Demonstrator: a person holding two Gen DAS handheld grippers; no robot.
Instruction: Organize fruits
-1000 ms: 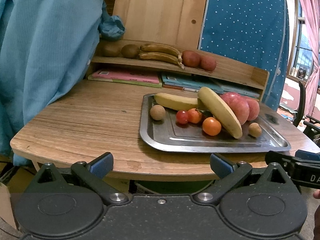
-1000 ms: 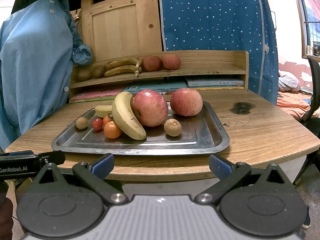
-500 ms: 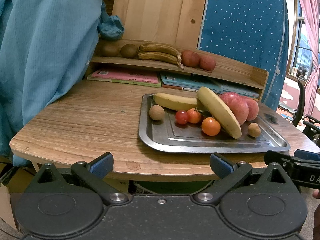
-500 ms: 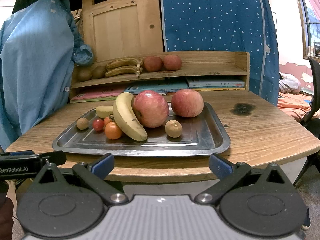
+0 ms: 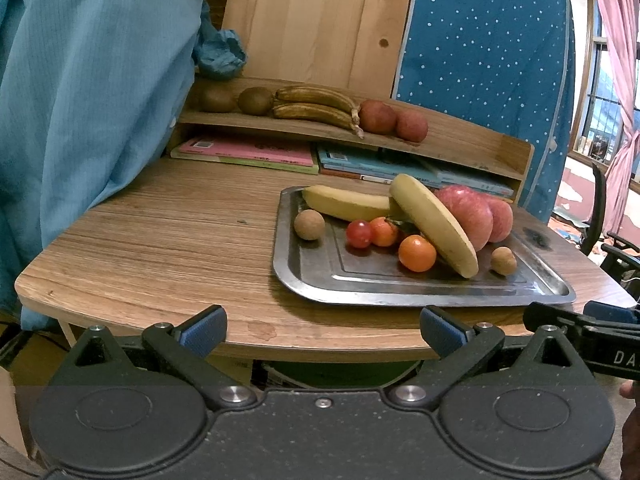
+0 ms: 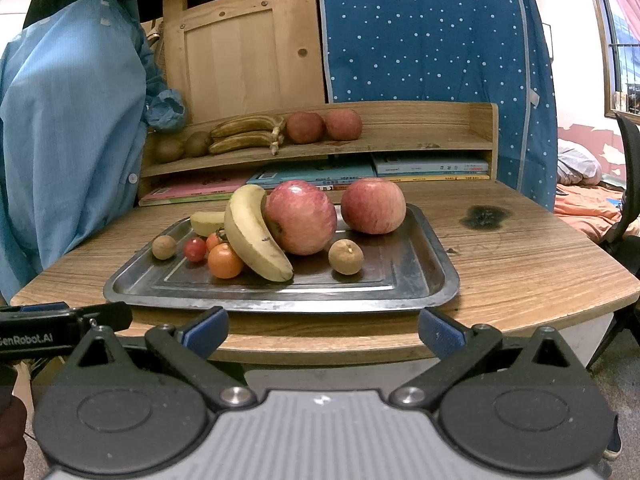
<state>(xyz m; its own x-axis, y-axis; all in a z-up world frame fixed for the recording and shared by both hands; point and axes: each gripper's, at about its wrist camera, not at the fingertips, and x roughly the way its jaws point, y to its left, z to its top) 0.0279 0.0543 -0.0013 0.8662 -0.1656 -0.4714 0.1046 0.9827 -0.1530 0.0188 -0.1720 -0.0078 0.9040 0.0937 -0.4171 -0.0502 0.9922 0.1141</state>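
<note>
Wooden table [image 6: 520, 264], rounded front edge, set before a blue dotted fabric panel [image 6: 432, 40] and a pale wooden door [image 6: 244, 60]. One dark scorch mark [image 6: 484, 216] is noted on the top, right of the tray.

Metal tray [image 6: 436, 276], laid flat near the front edge. Contents: two red apples, the larger [image 6: 300, 222] near the middle, the second [image 6: 374, 206] behind it to the right; a yellow banana [image 6: 252, 236] leaned against the larger apple; a second banana [image 5: 344, 204] lying behind; an orange fruit [image 6: 225, 261]; two small tomatoes, one red [image 6: 195, 249]; two brown round fruits, one at the left [image 6: 164, 247], one at the right [image 6: 346, 257].

Wooden shelf [image 6: 420, 136] at the back edge. Held on top: two kiwis [image 6: 182, 147], two browned bananas [image 6: 244, 133], two dull red apples [image 6: 324, 126]. Books [image 6: 312, 174] are stacked flat beneath.

Blue garment [image 6: 72, 140], hung at the left.

Left gripper [image 5: 323, 330] and right gripper [image 6: 323, 330]: both held below the table's front edge, jaws spread wide, nothing between the blue pads.
</note>
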